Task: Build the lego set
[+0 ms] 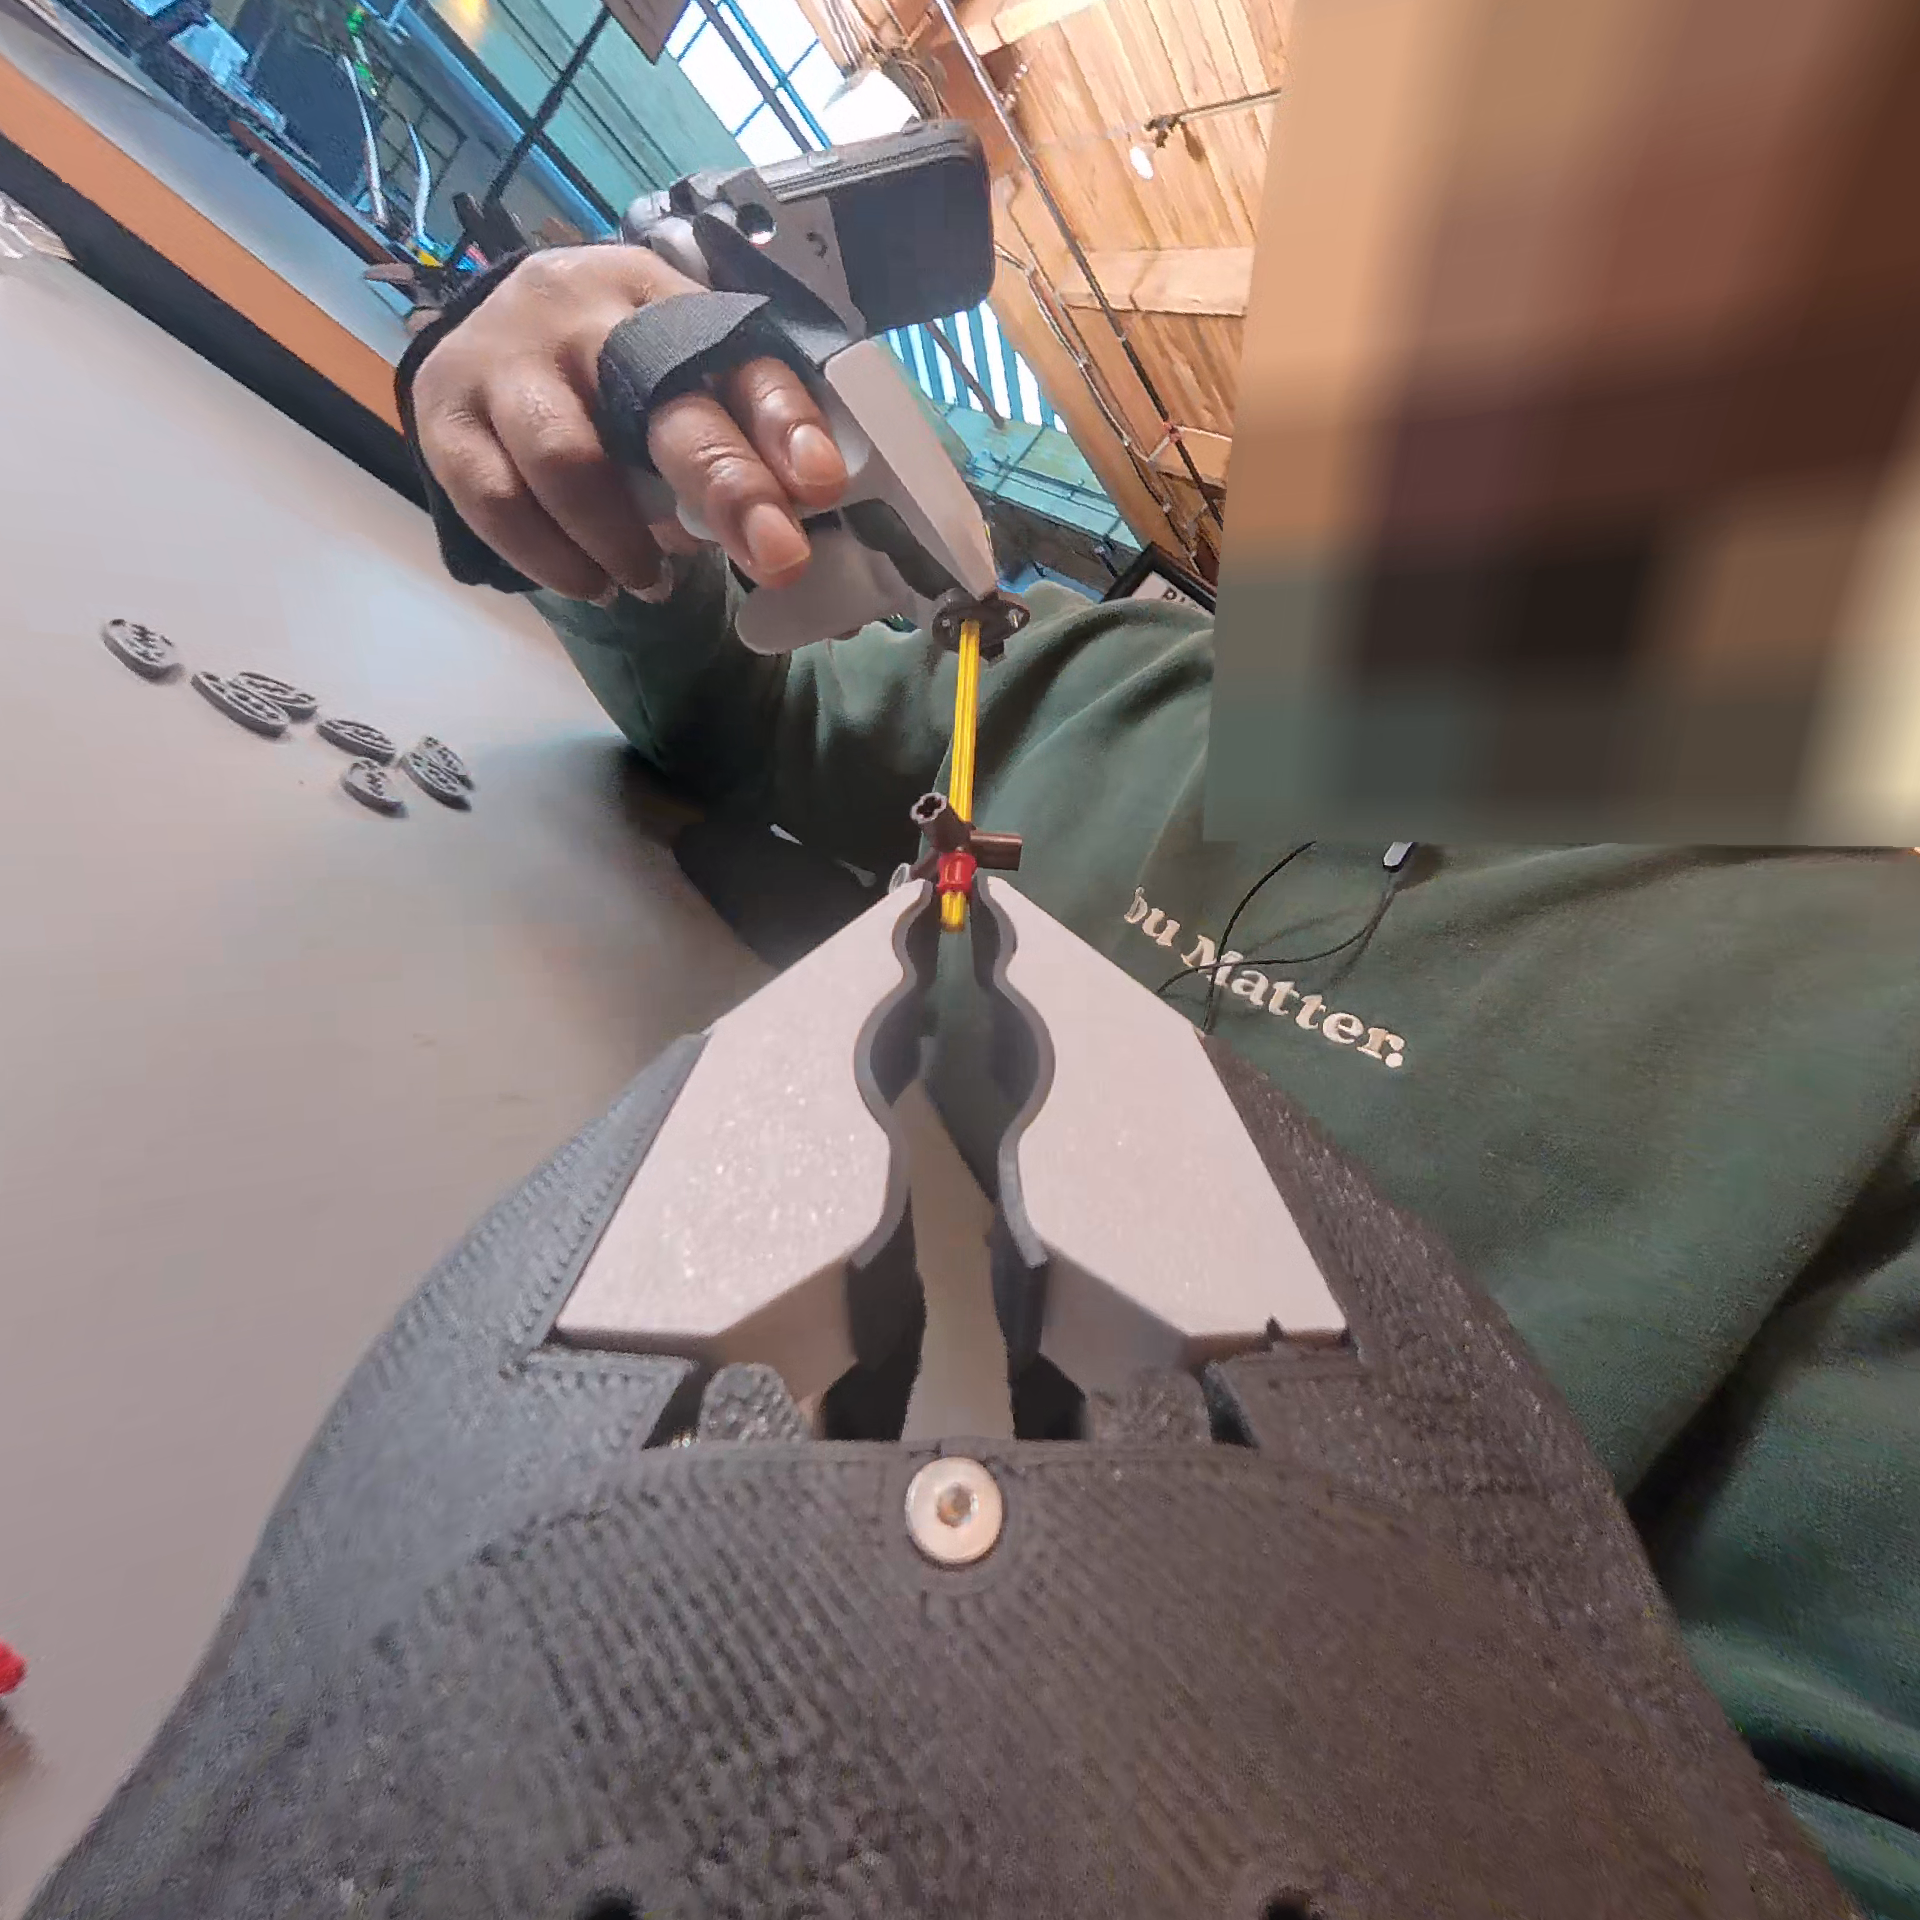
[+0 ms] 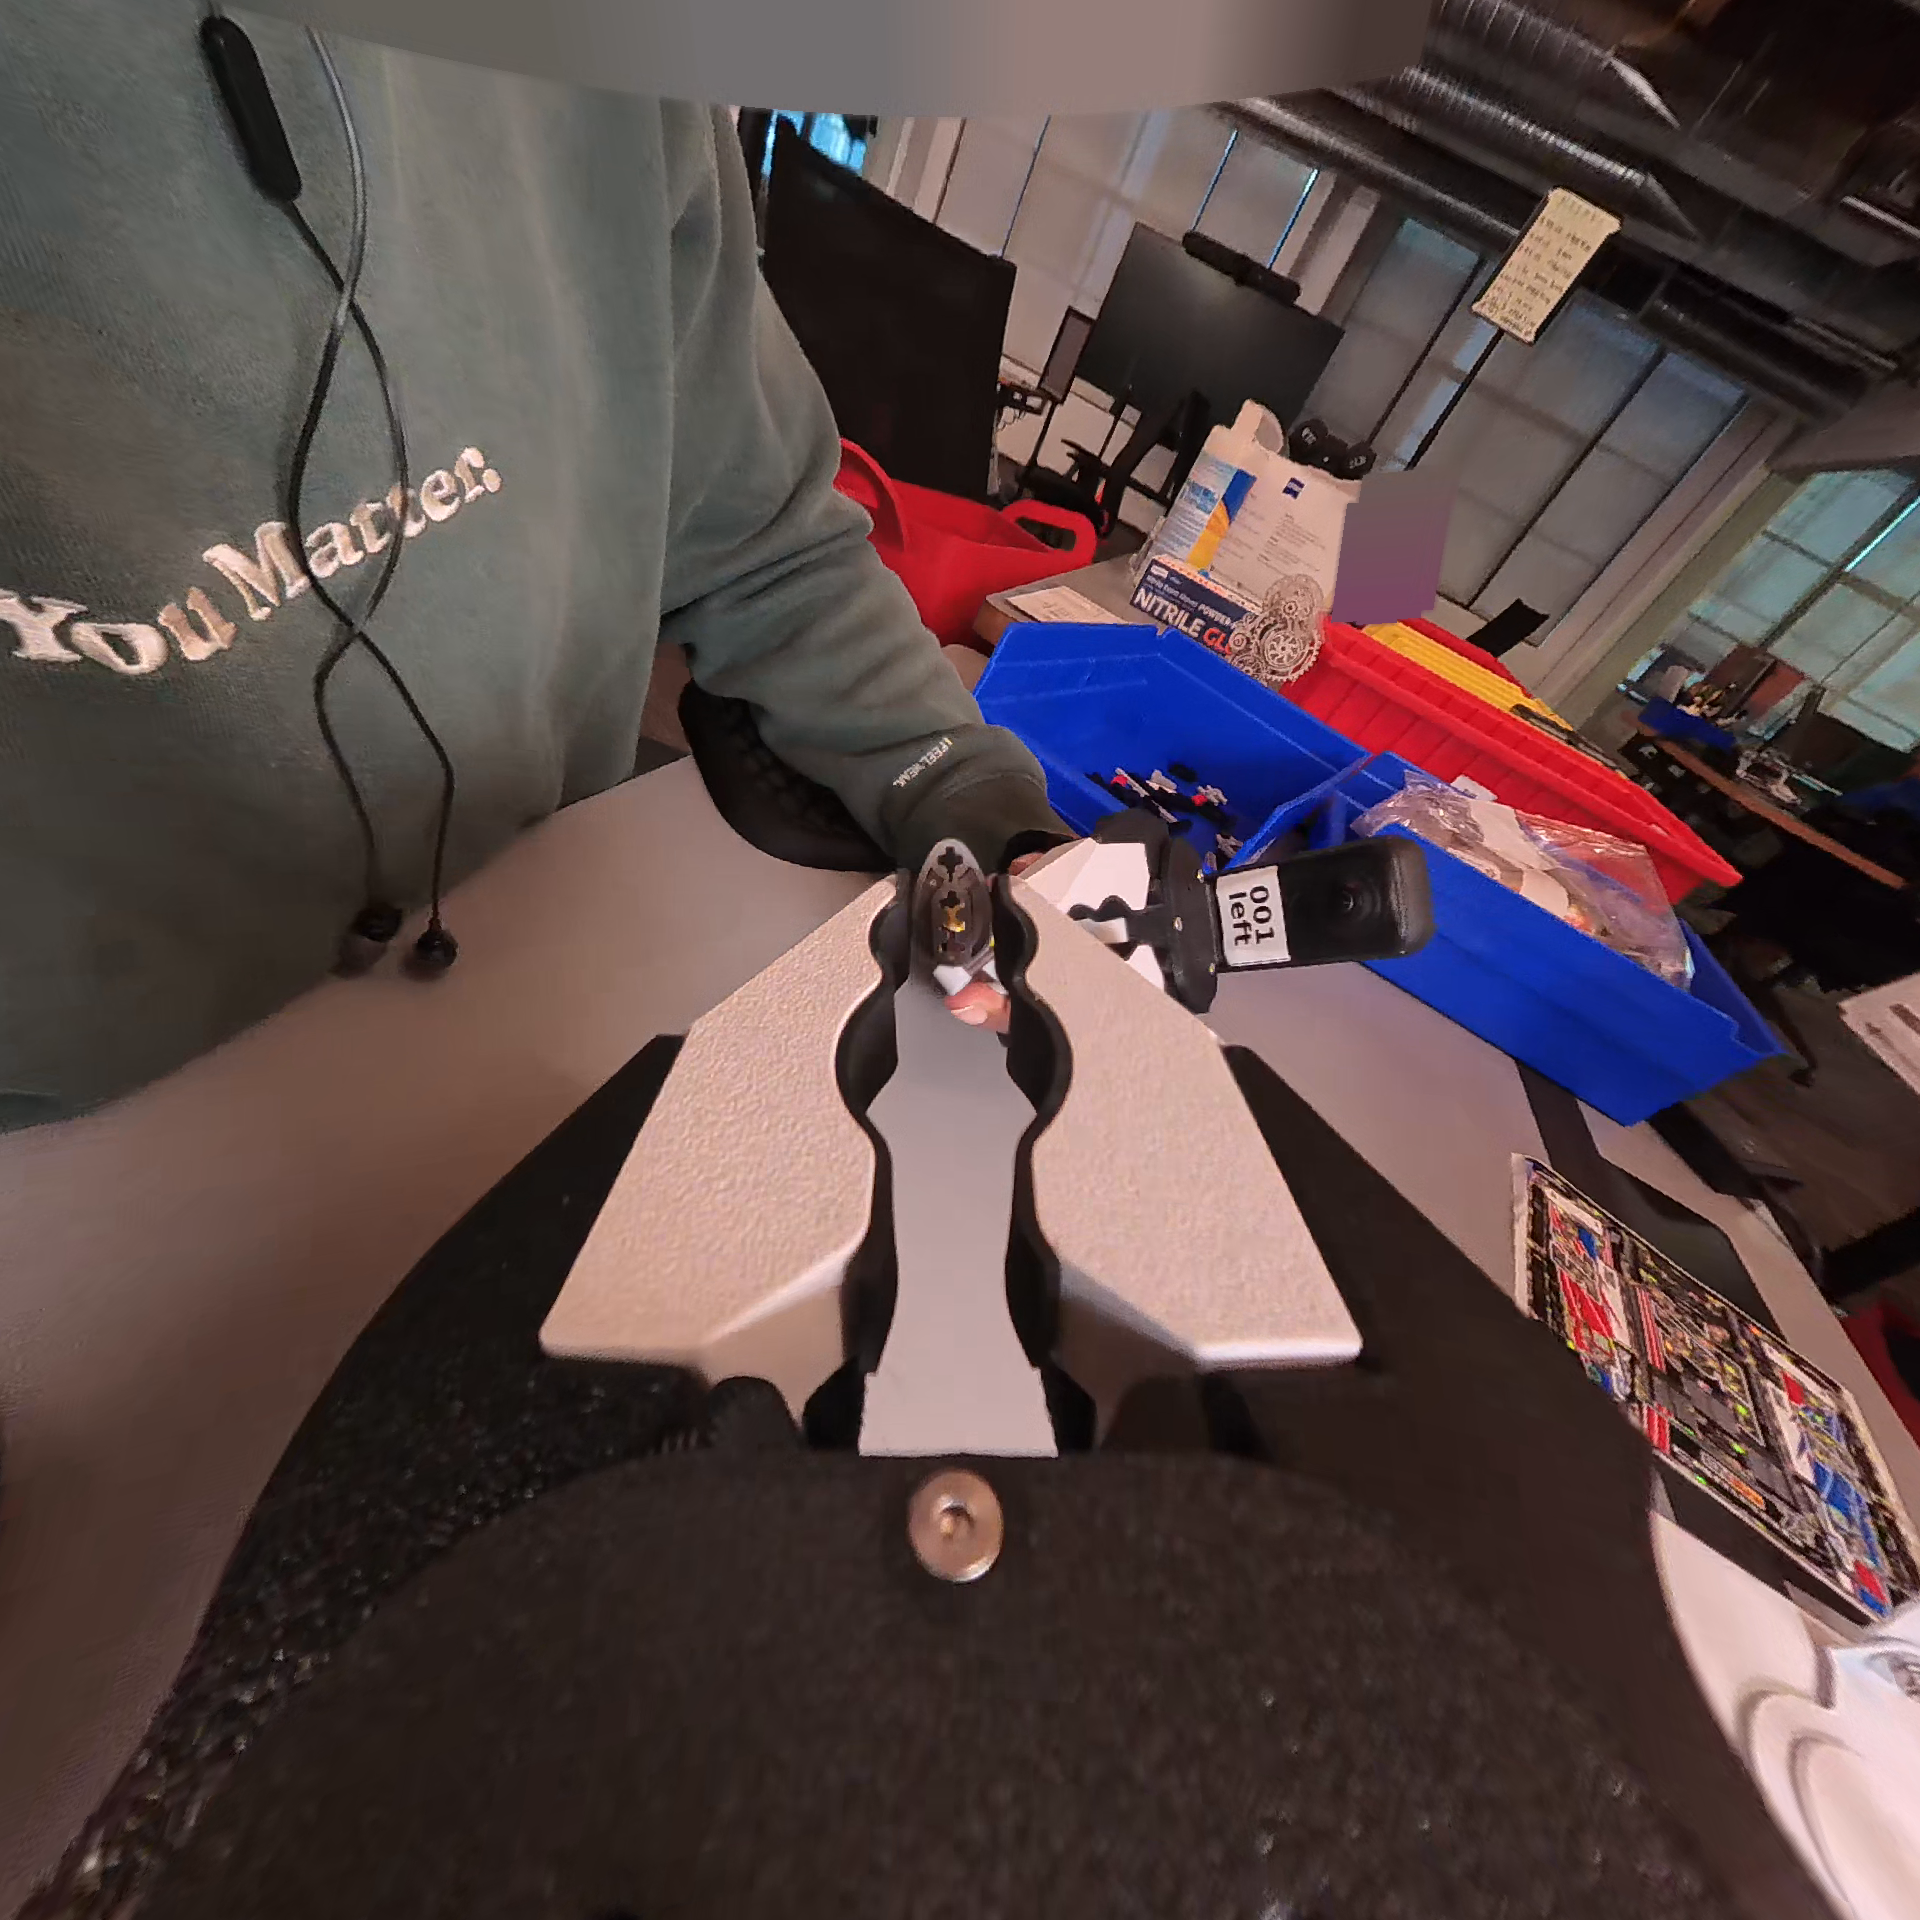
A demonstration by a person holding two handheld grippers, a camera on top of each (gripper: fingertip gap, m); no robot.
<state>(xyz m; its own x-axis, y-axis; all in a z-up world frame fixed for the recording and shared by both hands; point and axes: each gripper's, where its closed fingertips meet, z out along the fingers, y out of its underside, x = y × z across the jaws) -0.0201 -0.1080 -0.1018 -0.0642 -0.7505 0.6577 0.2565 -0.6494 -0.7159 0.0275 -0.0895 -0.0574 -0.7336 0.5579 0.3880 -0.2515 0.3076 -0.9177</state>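
The left gripper [image 1: 954, 902] is pinched tight on the near end of a thin yellow axle [image 1: 962, 750], with a red bush [image 1: 952, 871] and a dark brown connector [image 1: 971, 837] already threaded on just past its fingertips. At the far end of that same axle, the right gripper [image 1: 961, 613] is clamped on a small dark oval link plate [image 1: 975, 619], and in the right wrist view that plate [image 2: 948, 912] sits edge-up between the tips with the yellow axle end showing through its centre hole, so the plate looks to be going on right now. By my reckoning this is early days: one short sub-assembly in the air, held between both tools above the table, and plenty left. Off to the left of the left gripper, a scatter of dark oval plates [image 1: 312, 717] lies waiting on the grey tabletop [image 1: 260, 1039], well apart from the action. Beyond the right gripper stand blue parts bins [image 2: 1247, 748], one with loose pieces, and a red bin [image 2: 1507, 727] behind; to its right lies the colourful instruction sheet [image 2: 1704, 1382]. The person wears a green sweatshirt [image 1: 1558, 1143]. The room looks like an open workshop, with monitors, big windows and a timber ceiling.
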